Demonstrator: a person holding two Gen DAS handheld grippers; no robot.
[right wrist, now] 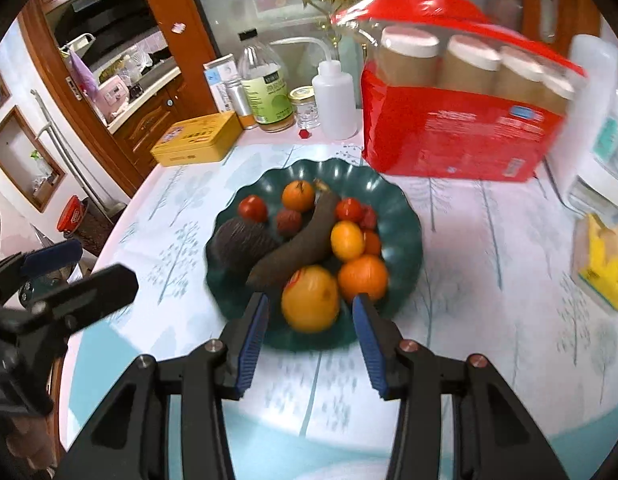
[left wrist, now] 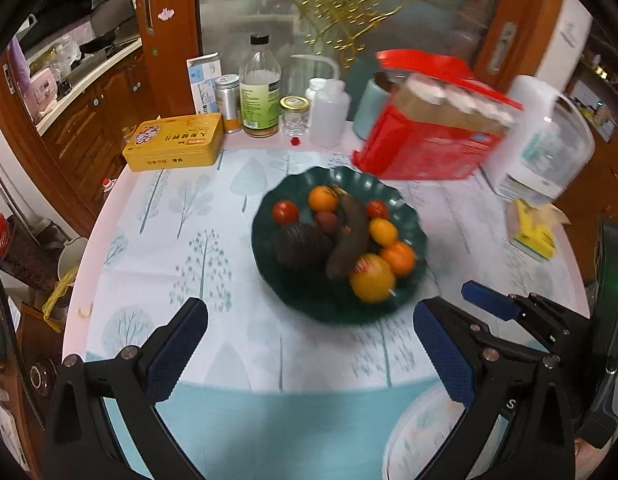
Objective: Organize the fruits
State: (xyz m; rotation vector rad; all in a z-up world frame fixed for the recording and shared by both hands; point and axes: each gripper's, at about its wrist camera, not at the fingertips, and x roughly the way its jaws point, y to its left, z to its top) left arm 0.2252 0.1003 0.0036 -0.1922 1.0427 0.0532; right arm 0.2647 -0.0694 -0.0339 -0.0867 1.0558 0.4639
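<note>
A dark green scalloped plate [left wrist: 413, 224] [right wrist: 405, 216] sits mid-table and holds several fruits: a large yellow-orange fruit with a sticker [left wrist: 372, 278] [right wrist: 311, 298], oranges [right wrist: 363, 276], a dark brown banana [right wrist: 301, 246], small red tomatoes [right wrist: 253, 208] and a dark round fruit [right wrist: 237, 242]. My right gripper [right wrist: 311, 304] is open, its blue pads either side of the large yellow-orange fruit, just short of it. My left gripper [left wrist: 309, 312] is open and empty, near the plate's front edge. The left gripper also shows in the right wrist view [right wrist: 81, 276].
A red package of capped jars [right wrist: 461, 120] stands behind the plate on the right. A yellow tin [left wrist: 175, 142], bottles [left wrist: 260, 88] and a white squeeze bottle [left wrist: 329, 114] line the back. A yellow pack [right wrist: 605, 276] lies right. A white lid [left wrist: 421, 436] lies near the front edge.
</note>
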